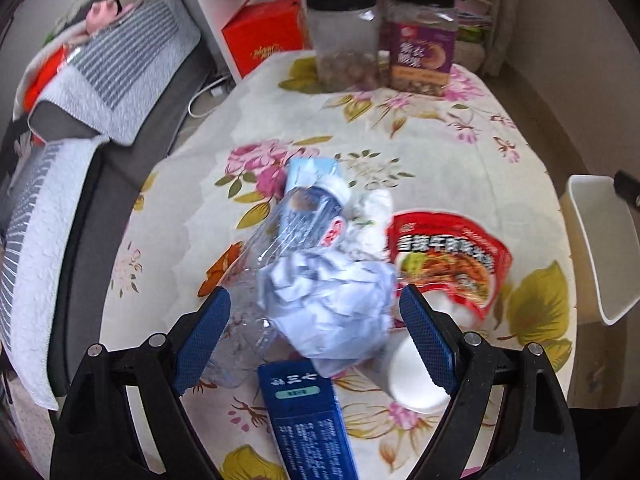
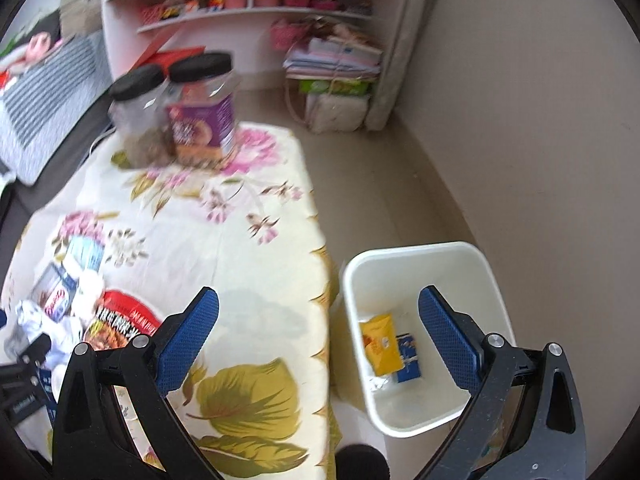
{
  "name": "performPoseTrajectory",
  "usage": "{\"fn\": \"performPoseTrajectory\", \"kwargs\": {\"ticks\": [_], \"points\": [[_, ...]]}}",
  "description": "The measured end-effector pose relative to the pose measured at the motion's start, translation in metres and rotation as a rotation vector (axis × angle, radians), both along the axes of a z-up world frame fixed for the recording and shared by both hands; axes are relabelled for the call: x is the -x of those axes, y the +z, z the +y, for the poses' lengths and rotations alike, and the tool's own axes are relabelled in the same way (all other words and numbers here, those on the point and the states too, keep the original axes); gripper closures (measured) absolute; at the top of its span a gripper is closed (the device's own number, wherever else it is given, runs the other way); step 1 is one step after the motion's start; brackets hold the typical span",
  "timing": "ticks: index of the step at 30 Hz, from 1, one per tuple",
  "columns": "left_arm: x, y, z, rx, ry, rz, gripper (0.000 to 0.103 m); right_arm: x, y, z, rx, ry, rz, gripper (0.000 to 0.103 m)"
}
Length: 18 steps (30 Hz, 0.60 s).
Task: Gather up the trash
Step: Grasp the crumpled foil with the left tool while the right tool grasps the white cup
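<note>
A heap of trash lies on the flowered tablecloth (image 1: 440, 152): a crumpled ball of pale paper (image 1: 328, 308), a crushed clear plastic bottle (image 1: 288, 232), a red noodle-cup lid (image 1: 448, 256), a white cup (image 1: 412, 376) and a dark blue box (image 1: 308, 424). My left gripper (image 1: 316, 320) hangs open over the heap, its blue pads to either side of the paper ball without pressing it. My right gripper (image 2: 320, 328) is open and empty over the table's right edge. The white bin (image 2: 420, 264) stands on the floor beside the table, with a yellow packet (image 2: 380, 344) and a small blue carton (image 2: 408, 360) inside.
Two black-lidded jars (image 1: 380, 36) stand at the far end of the table. A sofa with striped cushions (image 1: 116, 68) runs along the left. A white shelf unit (image 2: 256, 20) and a stack of papers (image 2: 336, 60) are at the back. Bare beige floor (image 2: 440, 180) surrounds the bin.
</note>
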State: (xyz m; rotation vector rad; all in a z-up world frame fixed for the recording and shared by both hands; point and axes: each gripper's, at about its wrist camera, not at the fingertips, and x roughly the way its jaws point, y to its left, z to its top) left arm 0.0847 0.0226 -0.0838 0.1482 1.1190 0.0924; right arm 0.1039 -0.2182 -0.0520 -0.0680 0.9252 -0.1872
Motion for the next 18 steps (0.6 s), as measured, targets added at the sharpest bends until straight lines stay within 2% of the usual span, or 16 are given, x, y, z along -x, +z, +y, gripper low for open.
{"fn": "performPoseTrajectory", "kwargs": {"ticks": [5, 6, 7, 10, 14, 15, 18], "points": [[-0.007, -0.011, 0.008, 0.033, -0.034, 0.01, 0.021, -0.008, -0.017, 0.021, 0.002, 0.032, 0.064, 0.007], [-0.007, -0.014, 0.009, 0.036, -0.044, 0.017, 0.029, -0.011, -0.021, 0.025, -0.005, 0.042, 0.085, 0.007], [-0.008, -0.015, 0.009, 0.04, -0.053, 0.024, 0.041, -0.013, -0.025, 0.028, -0.013, 0.051, 0.103, 0.007], [-0.01, -0.017, 0.009, 0.058, -0.087, 0.027, 0.061, -0.018, -0.037, 0.037, -0.047, 0.074, 0.158, 0.007], [-0.011, -0.008, 0.014, 0.125, -0.12, 0.006, 0.073, -0.023, -0.057, 0.043, -0.138, 0.087, 0.255, 0.007], [-0.011, -0.004, 0.016, 0.149, -0.121, 0.0, 0.081, -0.024, -0.06, 0.043, -0.161, 0.085, 0.273, 0.007], [-0.012, 0.007, 0.026, 0.192, -0.118, -0.028, 0.081, -0.024, -0.061, 0.049, -0.266, 0.099, 0.283, 0.007]]}}
